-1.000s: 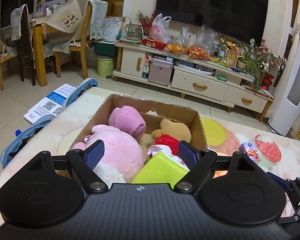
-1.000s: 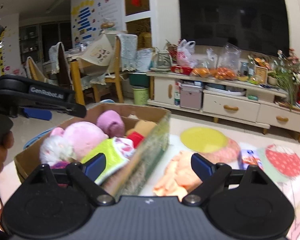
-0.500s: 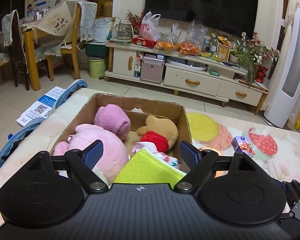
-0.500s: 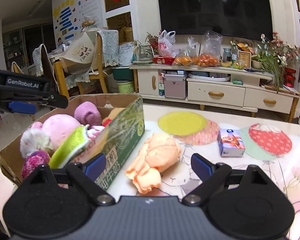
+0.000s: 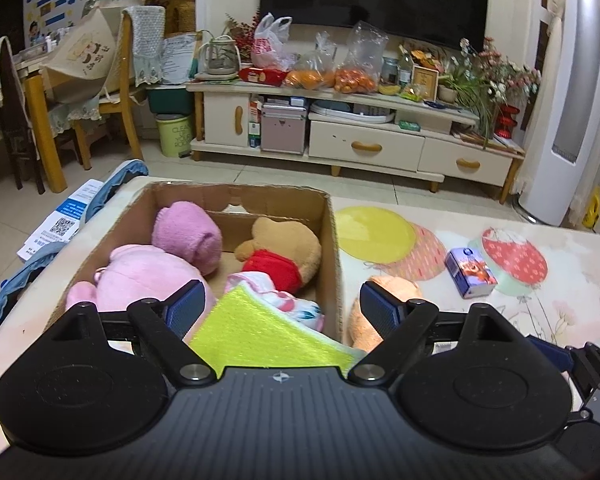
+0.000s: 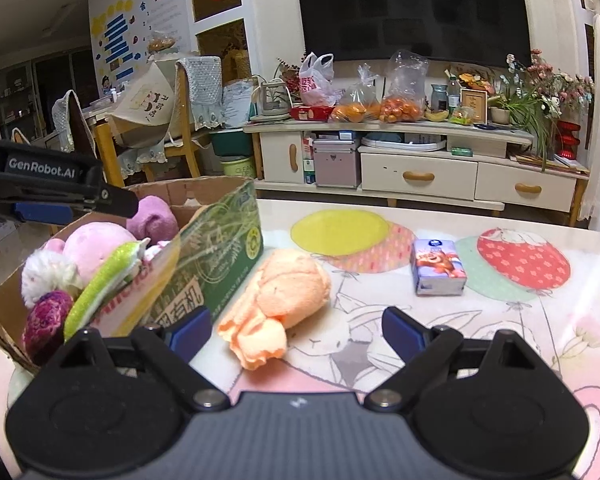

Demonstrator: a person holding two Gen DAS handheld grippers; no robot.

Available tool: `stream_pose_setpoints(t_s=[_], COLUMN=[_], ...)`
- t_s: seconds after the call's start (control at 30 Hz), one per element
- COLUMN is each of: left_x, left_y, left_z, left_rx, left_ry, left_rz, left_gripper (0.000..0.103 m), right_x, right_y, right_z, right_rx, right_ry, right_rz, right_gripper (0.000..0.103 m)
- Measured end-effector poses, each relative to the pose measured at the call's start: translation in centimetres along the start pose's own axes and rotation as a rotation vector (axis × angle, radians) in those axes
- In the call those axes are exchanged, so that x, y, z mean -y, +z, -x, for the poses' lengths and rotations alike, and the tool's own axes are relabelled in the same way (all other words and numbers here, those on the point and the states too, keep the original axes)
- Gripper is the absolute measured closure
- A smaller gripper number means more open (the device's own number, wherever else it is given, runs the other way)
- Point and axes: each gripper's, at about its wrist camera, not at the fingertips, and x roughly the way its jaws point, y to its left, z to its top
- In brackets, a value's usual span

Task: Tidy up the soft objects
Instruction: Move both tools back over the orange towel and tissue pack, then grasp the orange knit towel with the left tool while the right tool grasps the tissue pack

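Patterned table (image 6: 500, 320) across both views. Cardboard box (image 5: 328, 240) at ten o'clock in the right view, crammed with a pink plush (image 5: 148, 276), a bear in red (image 5: 284, 252), a yellow-green cloth (image 5: 256, 332). Orange plush (image 6: 284, 292) on the table just beside the box, dead ahead at twelve. Small carton (image 6: 438, 266) at one o'clock. Right gripper (image 6: 296, 330) spread wide, gripping nothing; left gripper (image 5: 282, 306) likewise wide, empty, above the box.

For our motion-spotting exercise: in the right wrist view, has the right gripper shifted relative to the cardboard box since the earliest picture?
Yes. The right gripper has swung rightward, away from the cardboard box; the orange plush toy now lies between its open jaws.
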Motion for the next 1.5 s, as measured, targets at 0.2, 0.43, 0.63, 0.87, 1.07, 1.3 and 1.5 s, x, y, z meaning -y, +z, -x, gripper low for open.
stream_pose_setpoints(t_s=[0.2, 0.43, 0.63, 0.87, 1.07, 1.3, 1.5], left_x=[0.6, 1.1, 1.4, 1.5, 1.8, 2.6, 2.9], left_y=[0.0, -0.3, -0.7, -1.0, -1.7, -2.2, -2.3], left_z=[-0.6, -1.0, -1.0, -1.0, -0.9, -0.8, -1.0], left_rx=[-0.007, -0.013, -0.013, -0.010, -0.013, 0.002, 0.013], left_ry=[-0.005, -0.006, -0.015, -0.034, -0.047, -0.074, -0.093], left_rz=[-0.048, -0.106, -0.147, -0.183, -0.213, -0.247, -0.262], left_gripper=[0.000, 0.000, 0.000, 0.000, 0.000, 0.000, 0.000], right_x=[1.3, 3.1, 5.0, 7.5, 10.3, 12.1, 12.7], right_y=[-0.4, -0.7, -1.1, -1.5, -1.4, -0.1, 1.0], right_z=[0.3, 0.5, 0.4, -0.4, -2.0, -5.2, -8.9], right_rx=[-0.003, -0.003, -0.006, -0.006, -0.003, 0.002, -0.006], right_ry=[-0.015, -0.033, -0.052, -0.091, -0.106, -0.110, -0.104], right_rz=[-0.014, -0.041, -0.068, -0.107, -0.161, -0.154, -0.133], right_gripper=[0.011, 0.011, 0.011, 0.011, 0.011, 0.011, 0.011])
